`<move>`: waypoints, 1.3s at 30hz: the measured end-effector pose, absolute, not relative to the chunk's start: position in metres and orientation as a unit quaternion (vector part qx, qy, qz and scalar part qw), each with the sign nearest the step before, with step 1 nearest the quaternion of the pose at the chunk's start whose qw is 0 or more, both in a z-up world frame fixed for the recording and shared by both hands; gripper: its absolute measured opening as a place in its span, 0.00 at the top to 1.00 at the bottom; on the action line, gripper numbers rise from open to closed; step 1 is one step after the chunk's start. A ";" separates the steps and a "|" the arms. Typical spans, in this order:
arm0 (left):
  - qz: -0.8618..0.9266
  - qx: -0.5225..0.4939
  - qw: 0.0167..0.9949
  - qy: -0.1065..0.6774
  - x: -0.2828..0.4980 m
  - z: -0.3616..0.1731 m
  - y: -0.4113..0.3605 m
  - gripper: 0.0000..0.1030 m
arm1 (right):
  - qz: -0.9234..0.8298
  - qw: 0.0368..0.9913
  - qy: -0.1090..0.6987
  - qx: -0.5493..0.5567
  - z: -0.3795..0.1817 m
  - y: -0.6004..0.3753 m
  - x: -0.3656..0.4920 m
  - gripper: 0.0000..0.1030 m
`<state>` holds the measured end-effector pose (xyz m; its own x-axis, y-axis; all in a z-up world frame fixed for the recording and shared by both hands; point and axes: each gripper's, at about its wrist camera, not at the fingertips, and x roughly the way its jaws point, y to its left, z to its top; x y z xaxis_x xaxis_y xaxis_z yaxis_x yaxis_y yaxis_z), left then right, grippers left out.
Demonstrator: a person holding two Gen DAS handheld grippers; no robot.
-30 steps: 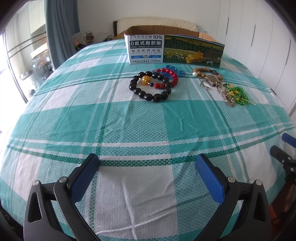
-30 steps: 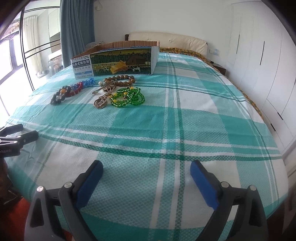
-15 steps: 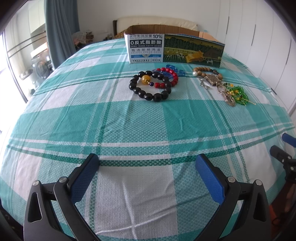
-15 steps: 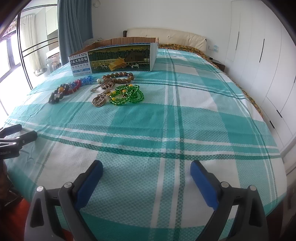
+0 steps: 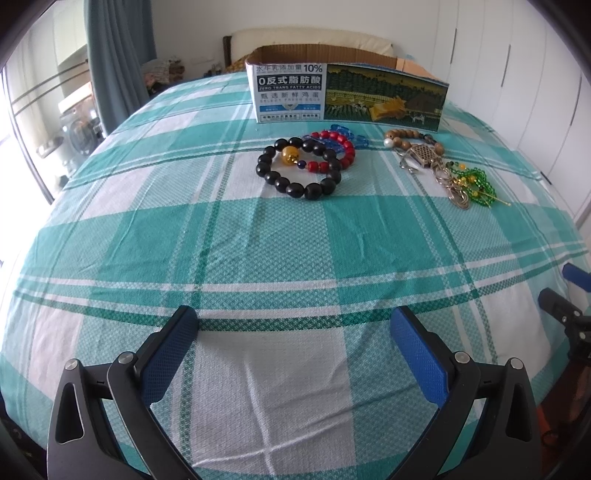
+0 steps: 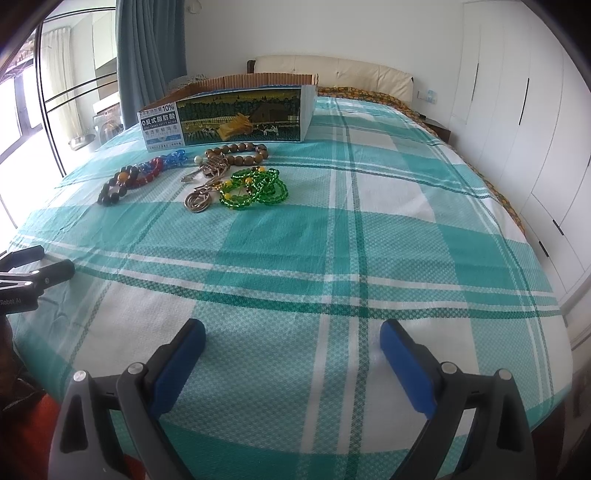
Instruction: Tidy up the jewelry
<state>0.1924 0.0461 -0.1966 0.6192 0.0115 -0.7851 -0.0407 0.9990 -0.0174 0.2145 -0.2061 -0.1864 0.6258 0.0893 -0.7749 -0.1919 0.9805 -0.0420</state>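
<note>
Left claw (image 5: pixel 293 332), right claw (image 6: pixel 291 334) both apart — black bead bracelet (image 5: pixel 299 170) glossy, one amber bead.

A wide bed (image 6: pixel 369 229) fills most of the room, covered by a teal and white plaid sheet (image 5: pixel 258 236) with dark green stripes. At its far end stands a cream padded headboard (image 6: pixel 332 68) against a plain white wall (image 6: pixel 295 26). White wardrobe doors (image 6: pixel 517 110) with slim dark handles run along the right side. On the left hangs a grey-blue curtain (image 6: pixel 147 44) beside a large window (image 6: pixel 22 110) with dark frames, and bright daylight comes in there. A washing machine (image 5: pixel 79 127) shows beyond the glass.
</note>
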 end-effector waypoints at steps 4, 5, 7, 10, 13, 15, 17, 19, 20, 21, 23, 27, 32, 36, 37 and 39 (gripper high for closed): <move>0.014 -0.017 0.899 0.437 0.193 -0.197 0.046 0.01 | 0.077 0.900 0.425 -0.060 -0.186 -0.206 0.215 0.06; 0.014 -0.017 0.899 0.437 0.193 -0.197 0.046 0.01 | 0.077 0.900 0.425 -0.060 -0.186 -0.206 0.215 0.06; 0.014 -0.017 0.898 0.439 0.193 -0.197 0.046 0.01 | 0.078 0.898 0.429 -0.061 -0.186 -0.206 0.216 0.06; 0.014 -0.017 0.898 0.439 0.193 -0.197 0.046 0.01 | 0.080 0.896 0.432 -0.063 -0.185 -0.205 0.217 0.05; 0.014 -0.017 0.898 0.439 0.193 -0.197 0.046 0.01 | 0.082 0.895 0.435 -0.064 -0.185 -0.205 0.217 0.06; 0.014 -0.017 0.898 0.439 0.193 -0.197 0.046 0.01 | 0.084 0.894 0.436 -0.064 -0.185 -0.205 0.217 0.06; 0.014 -0.017 0.898 0.439 0.193 -0.197 0.046 0.01 | 0.085 0.893 0.437 -0.065 -0.185 -0.205 0.217 0.05; 0.014 -0.017 0.898 0.439 0.193 -0.197 0.046 0.00 | 0.086 0.893 0.436 -0.066 -0.185 -0.206 0.217 0.05; 0.014 -0.017 0.898 0.439 0.193 -0.197 0.046 0.00 | 0.086 0.894 0.435 -0.066 -0.185 -0.206 0.217 0.05; 0.014 -0.017 0.898 0.439 0.193 -0.198 0.046 0.00 | 0.086 0.894 0.435 -0.066 -0.185 -0.206 0.217 0.05; 0.014 -0.017 0.898 0.439 0.193 -0.198 0.046 0.00 | 0.086 0.895 0.433 -0.065 -0.185 -0.206 0.216 0.05; 0.015 -0.017 0.900 0.436 0.193 -0.198 0.046 0.00 | 0.087 0.896 0.431 -0.066 -0.185 -0.205 0.216 0.05; 0.014 -0.017 0.901 0.434 0.192 -0.198 0.046 0.00 | 0.086 0.893 0.436 -0.066 -0.185 -0.205 0.217 0.05; 0.014 -0.017 0.900 0.435 0.193 -0.198 0.046 0.00 | 0.085 0.891 0.442 -0.066 -0.185 -0.204 0.218 0.05; 0.012 -0.018 0.898 0.439 0.193 -0.197 0.046 0.00 | 0.086 0.889 0.445 -0.067 -0.184 -0.204 0.219 0.05; 0.008 -0.019 0.893 0.449 0.195 -0.196 0.047 0.00 | 0.088 0.883 0.457 -0.067 -0.183 -0.204 0.222 0.05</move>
<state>0.1954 0.0466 -0.1962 0.5959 -0.0026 -0.8031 -0.0318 0.9991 -0.0268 0.2220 -0.2038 -0.1832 0.5670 0.0934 -0.8184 -0.2163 0.9756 -0.0385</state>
